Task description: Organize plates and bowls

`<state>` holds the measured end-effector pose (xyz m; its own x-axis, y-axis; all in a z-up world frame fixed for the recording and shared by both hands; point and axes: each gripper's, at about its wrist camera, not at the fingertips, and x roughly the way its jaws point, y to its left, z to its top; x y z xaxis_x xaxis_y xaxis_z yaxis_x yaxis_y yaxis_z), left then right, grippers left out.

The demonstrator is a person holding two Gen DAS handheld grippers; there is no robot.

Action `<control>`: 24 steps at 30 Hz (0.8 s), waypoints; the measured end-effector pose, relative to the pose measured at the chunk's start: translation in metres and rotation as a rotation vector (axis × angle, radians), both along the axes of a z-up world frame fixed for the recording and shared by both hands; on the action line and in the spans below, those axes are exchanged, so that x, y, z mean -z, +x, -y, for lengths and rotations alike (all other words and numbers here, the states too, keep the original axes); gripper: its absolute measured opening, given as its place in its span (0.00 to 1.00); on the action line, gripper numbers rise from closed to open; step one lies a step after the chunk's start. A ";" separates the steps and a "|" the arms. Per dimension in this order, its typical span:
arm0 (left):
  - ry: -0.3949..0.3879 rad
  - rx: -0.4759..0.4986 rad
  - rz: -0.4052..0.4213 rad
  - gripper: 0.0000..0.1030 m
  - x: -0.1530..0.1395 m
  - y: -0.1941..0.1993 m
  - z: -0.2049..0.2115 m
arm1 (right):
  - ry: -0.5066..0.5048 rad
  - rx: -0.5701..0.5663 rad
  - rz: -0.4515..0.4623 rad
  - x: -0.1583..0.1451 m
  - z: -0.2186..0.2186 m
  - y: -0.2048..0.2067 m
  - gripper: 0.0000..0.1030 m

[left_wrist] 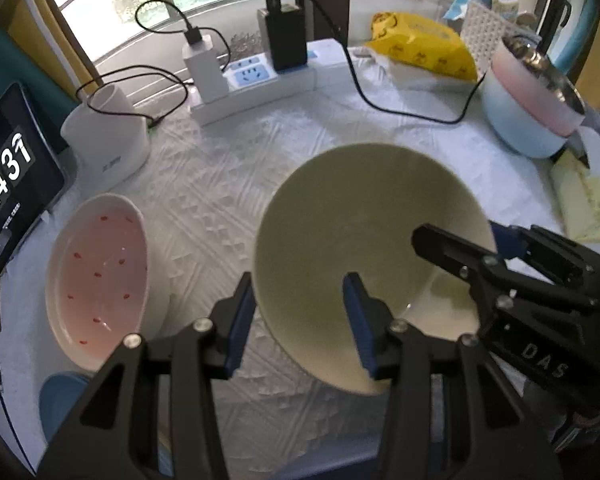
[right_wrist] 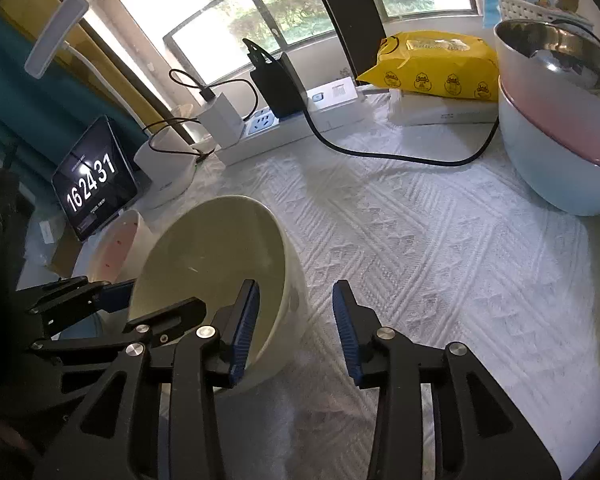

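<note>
Currently mid-task, by the look of it. Cream bowl (left_wrist: pixel 364 248) tilted above the white tablecloth (left_wrist: pixel 220 184), near centre; left gripper (left_wrist: pixel 300 320) straddling its near-left rim, one pad inside and one outside, pads seemingly pressing the wall. Right gripper (right_wrist: pixel 296 328) partly open, nothing between the jaws, one finger inside the bowl's right rim. Pink bowl (left_wrist: pixel 100 272) resting separately at the near left. Stacked bowls (left_wrist: pixel 536 108) at far right. Stacking apparently not finished.
</note>
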<state>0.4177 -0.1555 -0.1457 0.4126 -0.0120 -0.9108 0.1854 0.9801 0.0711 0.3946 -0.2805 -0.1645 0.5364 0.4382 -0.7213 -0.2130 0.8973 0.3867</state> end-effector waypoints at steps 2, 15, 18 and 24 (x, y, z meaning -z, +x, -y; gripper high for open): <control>0.012 -0.001 -0.003 0.44 0.003 0.000 0.003 | -0.025 0.008 -0.013 0.009 -0.001 0.002 0.38; 0.080 0.085 0.079 0.35 0.001 -0.006 0.032 | 0.074 0.022 -0.045 0.020 0.013 -0.001 0.13; 0.071 0.082 0.081 0.33 0.001 -0.007 0.031 | 0.077 0.030 -0.046 0.020 0.013 -0.002 0.13; 0.026 0.094 0.077 0.31 0.000 -0.012 0.034 | 0.086 0.078 -0.017 0.014 0.021 -0.005 0.13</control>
